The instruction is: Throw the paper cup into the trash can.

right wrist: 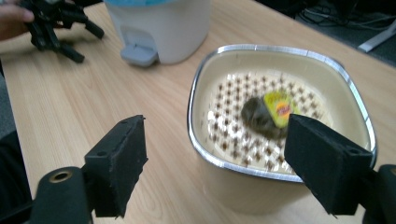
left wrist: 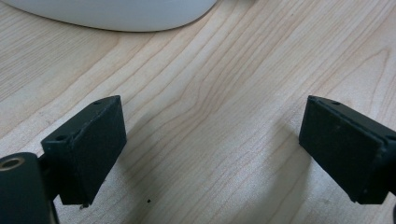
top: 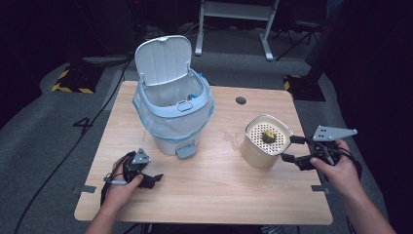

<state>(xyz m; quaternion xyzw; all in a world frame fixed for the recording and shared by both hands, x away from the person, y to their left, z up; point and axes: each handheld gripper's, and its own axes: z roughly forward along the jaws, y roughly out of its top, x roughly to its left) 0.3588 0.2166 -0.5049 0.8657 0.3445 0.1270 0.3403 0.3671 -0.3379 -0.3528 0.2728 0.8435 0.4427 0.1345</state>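
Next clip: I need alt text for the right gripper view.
The right gripper hangs open, its two black fingers framing a cream container with a perforated insert that holds a dark, yellow-labelled scrap. Behind it on the wooden table stand a white pedal bin and the left gripper.

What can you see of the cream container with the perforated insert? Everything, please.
The cream container is a small squarish tub with rounded corners and a shiny metal-looking rim; the body looks like plastic. Inside sits a cream perforated insert, and on it a small dark lump with a yellow-green patch, too blurred to identify. The tub stands upright and lidless on the right part of the wooden table, right of the pedal bin and apart from it. The right gripper, jaws open, is at its right side; contact cannot be judged.
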